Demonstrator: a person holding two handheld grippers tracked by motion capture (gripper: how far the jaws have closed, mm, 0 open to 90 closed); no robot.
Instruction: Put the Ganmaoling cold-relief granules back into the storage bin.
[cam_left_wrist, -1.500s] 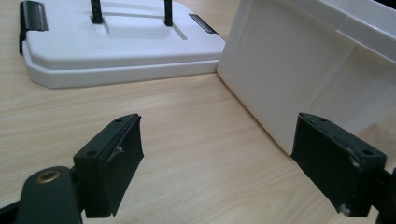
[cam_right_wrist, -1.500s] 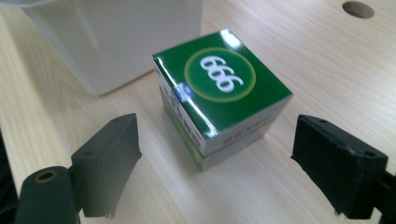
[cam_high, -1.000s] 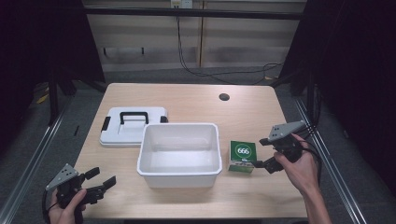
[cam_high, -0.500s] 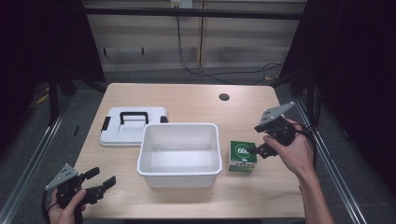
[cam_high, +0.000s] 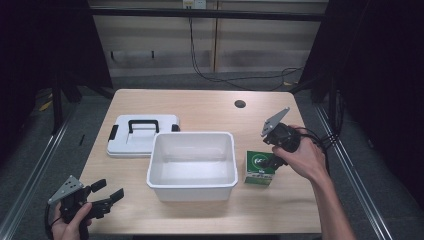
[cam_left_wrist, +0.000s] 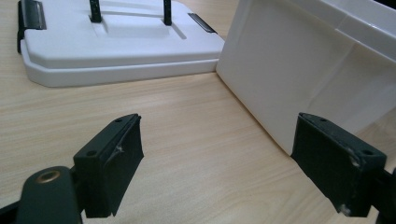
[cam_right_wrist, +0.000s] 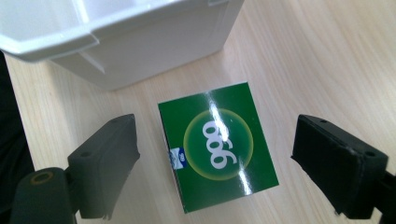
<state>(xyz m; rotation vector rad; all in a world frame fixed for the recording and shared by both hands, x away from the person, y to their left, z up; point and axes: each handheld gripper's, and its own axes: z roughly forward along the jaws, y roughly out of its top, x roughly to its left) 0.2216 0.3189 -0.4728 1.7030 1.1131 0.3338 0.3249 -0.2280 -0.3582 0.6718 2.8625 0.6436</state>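
Note:
A green box (cam_high: 259, 169) marked 666 stands on the table just right of the white bin (cam_high: 191, 184). My right gripper (cam_high: 269, 163) hangs over the box, pointing down at it, open. In the right gripper view the box (cam_right_wrist: 217, 144) lies between the two spread fingers (cam_right_wrist: 105, 158), which do not touch it. My left gripper (cam_high: 106, 194) is held low at the table's front left corner, open and empty. In the left gripper view the bin's wall (cam_left_wrist: 299, 79) rises ahead on the right.
The bin's white lid (cam_high: 142, 135) with a black handle lies flat to the left of and behind the bin, and it shows as the lid (cam_left_wrist: 116, 51) ahead of the left jaws. A dark round hole (cam_high: 240, 104) sits in the tabletop at the back right.
My right gripper has swung from the box's right side to above it and tipped down over it. The left gripper has stayed put.

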